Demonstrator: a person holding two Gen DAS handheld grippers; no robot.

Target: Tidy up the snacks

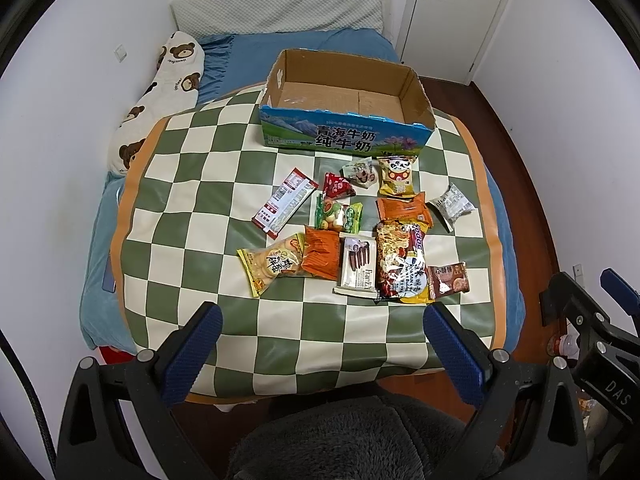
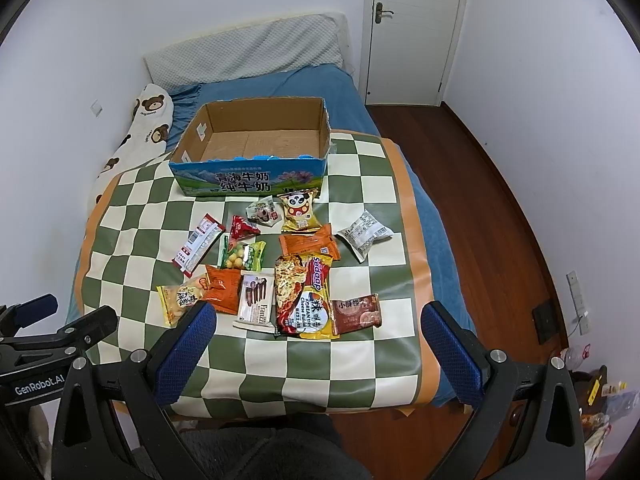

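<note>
Snacks lie scattered on a green-and-white checkered mat (image 1: pixel 192 184) spread over a bed with a blue sheet (image 1: pixel 320 44); at twelve o'clock of the pile stands an open cardboard box (image 1: pixel 344 132) with a blue printed front, its inside bare brown card; no packet is in it. Nearest the box sit a small clear-wrapped sweet (image 1: pixel 360 173) and, at its three o'clock, a yellow panda packet (image 1: pixel 396 178); a red triangular pouch (image 1: pixel 337 188) lies at the sweet's eight o'clock; a long red-and-white packet (image 1: pixel 285 202) lies tilted at the pile's nine o'clock edge; a silver-white packet (image 1: pixel 452 205) lies apart at the three o'clock edge. In the middle lie a green packet of round sweets (image 1: pixel 338 216) and an orange wrapper (image 1: pixel 405 210); along the six o'clock row, touching or overlapping, run a yellow rice-cracker bag (image 1: pixel 272 264), an orange packet (image 1: pixel 320 258), a white Franzzi biscuit pack (image 1: pixel 357 267), a large Sedaap noodle packet (image 1: pixel 400 264) and a brown cookie packet (image 1: pixel 448 278). Left gripper (image 1: pixel 322 320) hovers at six o'clock of the pile, jaws spread wide, holding nothing; right gripper (image 2: pixel 318 320) hovers likewise, jaws wide and empty, clear of every packet. A bear-print pillow (image 1: pixel 160 100) lies at ten o'clock along the wall; a white door (image 2: pixel 416 28) stands at one o'clock.
</note>
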